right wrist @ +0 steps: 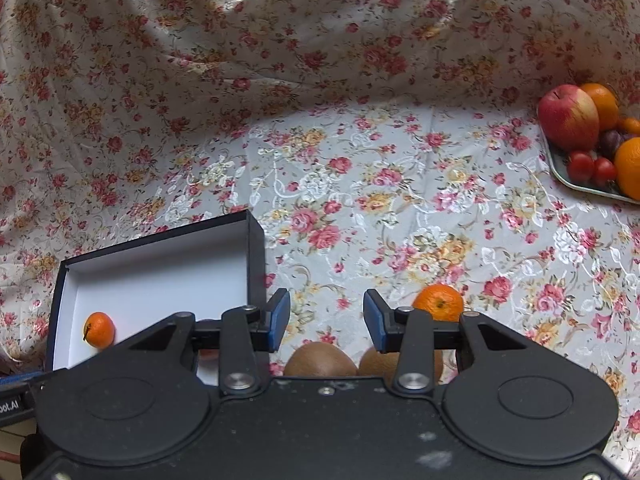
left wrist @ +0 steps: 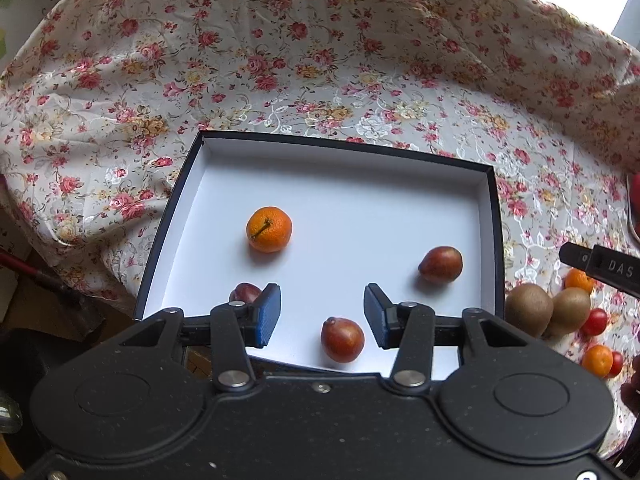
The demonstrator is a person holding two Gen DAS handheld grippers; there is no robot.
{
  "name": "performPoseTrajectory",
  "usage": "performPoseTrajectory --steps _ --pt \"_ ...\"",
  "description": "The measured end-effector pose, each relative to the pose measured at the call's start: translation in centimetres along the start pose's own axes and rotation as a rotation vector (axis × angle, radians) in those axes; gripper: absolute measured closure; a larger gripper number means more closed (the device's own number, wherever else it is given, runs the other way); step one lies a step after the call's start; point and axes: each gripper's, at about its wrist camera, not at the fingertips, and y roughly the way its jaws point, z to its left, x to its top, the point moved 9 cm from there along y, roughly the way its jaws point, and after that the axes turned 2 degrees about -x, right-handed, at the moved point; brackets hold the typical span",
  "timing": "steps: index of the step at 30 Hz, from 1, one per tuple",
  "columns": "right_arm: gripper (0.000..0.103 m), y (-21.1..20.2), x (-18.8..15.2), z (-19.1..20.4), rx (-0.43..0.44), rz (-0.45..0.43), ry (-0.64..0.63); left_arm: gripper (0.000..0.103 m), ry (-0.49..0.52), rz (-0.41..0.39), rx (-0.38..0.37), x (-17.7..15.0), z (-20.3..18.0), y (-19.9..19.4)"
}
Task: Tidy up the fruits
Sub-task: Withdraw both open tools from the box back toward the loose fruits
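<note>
A black box [left wrist: 495, 240] with a white inside lies on the flowered cloth. In it are a tangerine [left wrist: 269, 229] and three reddish-brown fruits: [left wrist: 441, 265], [left wrist: 342, 339] and one [left wrist: 244, 293] half hidden behind my left finger. My left gripper [left wrist: 322, 318] hovers open over the box's near side, holding nothing. In the right wrist view my right gripper [right wrist: 326, 322] is open and empty above two kiwis [right wrist: 320, 359], with a tangerine [right wrist: 438, 302] just beyond its right finger. The box [right wrist: 256, 256] is to its left.
Right of the box lie two kiwis [left wrist: 529, 309], small tangerines [left wrist: 597, 359] and cherry tomatoes [left wrist: 594, 321]. A tray [right wrist: 560, 172] at the far right holds an apple [right wrist: 568, 117], oranges and tomatoes. The flowered cloth rises as a backdrop behind.
</note>
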Motion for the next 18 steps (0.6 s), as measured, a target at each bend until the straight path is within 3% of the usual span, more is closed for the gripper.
performPoseTrajectory --steps 5,9,18 --pt "0.06 -0.8 -0.3 -3.1 -0.007 0.015 0.058 0.049 -0.044 0.015 -0.079 -0.6 -1.3 -0.7" --pt "0.059 -1.7 -0.3 -5.6 -0.011 0.019 0.102 0.049 -0.037 0.001 -0.098 -0.7 -2.6 -0.8" --pt "0.057 -3.7 -1.2 -10.0 -0.023 0.04 0.157 0.049 -0.036 0.042 -0.248 -0.9 -7.1 -0.2"
